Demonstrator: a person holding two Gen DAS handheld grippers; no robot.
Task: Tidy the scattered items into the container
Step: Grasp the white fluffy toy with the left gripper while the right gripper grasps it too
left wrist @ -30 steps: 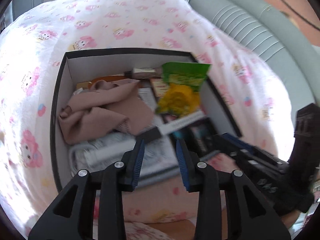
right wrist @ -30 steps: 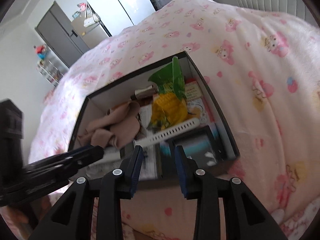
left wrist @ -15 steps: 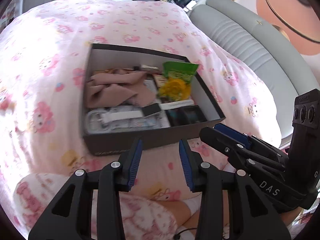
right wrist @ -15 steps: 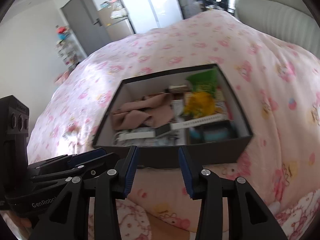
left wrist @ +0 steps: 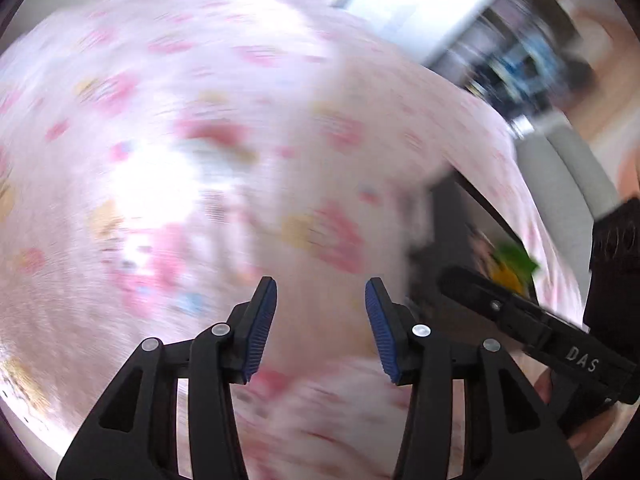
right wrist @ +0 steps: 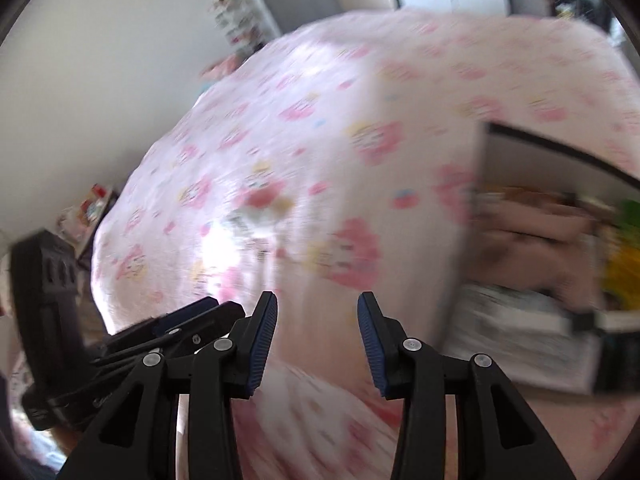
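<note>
Both views are blurred by motion. My left gripper (left wrist: pixel 320 312) hovers over the pink patterned bedspread (left wrist: pixel 180 140), its jaws opening, with nothing between them. The black box (left wrist: pixel 452 216) lies at the right edge of the left wrist view, with a green and yellow packet (left wrist: pixel 514 264) inside. My right gripper (right wrist: pixel 317 332) is open and empty above the bedspread (right wrist: pixel 320 160). The box (right wrist: pixel 560 152) sits to its right, holding a beige cloth (right wrist: pixel 532 240), papers (right wrist: pixel 516 320) and the green and yellow packet (right wrist: pixel 624 248). No loose item shows on the bed.
The other gripper (left wrist: pixel 532 328) crosses the left wrist view's lower right, and the other gripper (right wrist: pixel 168 332) shows at lower left in the right wrist view. A grey headboard (left wrist: pixel 580 176) lies beyond the box. A white wall (right wrist: pixel 120 60), shelves (right wrist: pixel 236 12) and a door stand behind the bed.
Both grippers have swung left, away from the box, which has slid from the middle of each view to the right edge. Both pairs of jaws stand wider apart than before.
</note>
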